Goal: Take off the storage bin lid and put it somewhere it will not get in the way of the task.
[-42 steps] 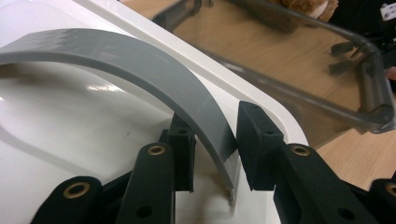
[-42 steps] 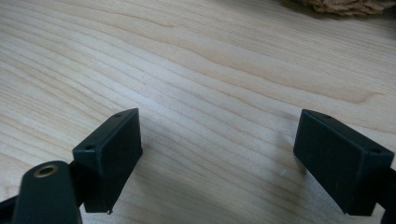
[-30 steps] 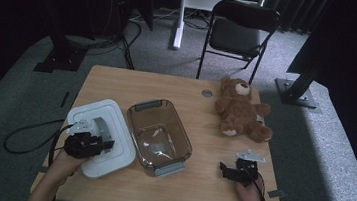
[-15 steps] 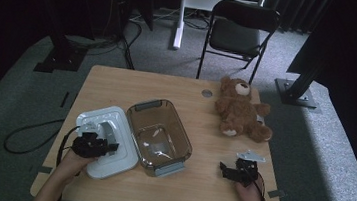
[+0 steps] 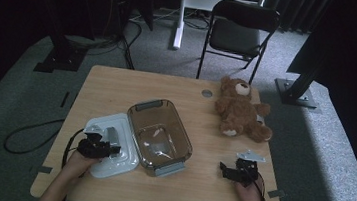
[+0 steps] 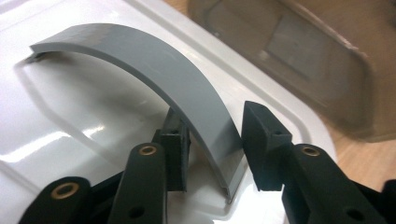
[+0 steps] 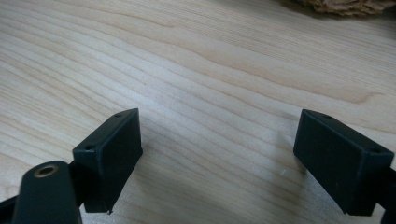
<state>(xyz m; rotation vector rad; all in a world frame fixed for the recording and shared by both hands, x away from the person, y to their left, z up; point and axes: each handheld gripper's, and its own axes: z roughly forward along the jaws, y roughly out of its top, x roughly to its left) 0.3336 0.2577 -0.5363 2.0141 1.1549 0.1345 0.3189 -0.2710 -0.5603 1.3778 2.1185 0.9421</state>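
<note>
Left claw point(image 6: 212, 149) just easing open around the lid's grey handle point(image 6: 154, 70); right claw point(image 7: 219, 158) released; no writing legible.

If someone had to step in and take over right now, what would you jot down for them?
Left tongs: over the white lid, jaws either side of its grey handle. They have just been opening, and a gap shows at the right jaw, so the handle is no longer gripped.
Right tongs: open, holding nothing, low over the bare table at the near right.
Things: the lid lies flat on the table, against the left side of the clear brown box. The teddy bear lies at the far right.
Done: lid off and set down.
Left: probably the bear goes into the box, then the lid back on.
</note>
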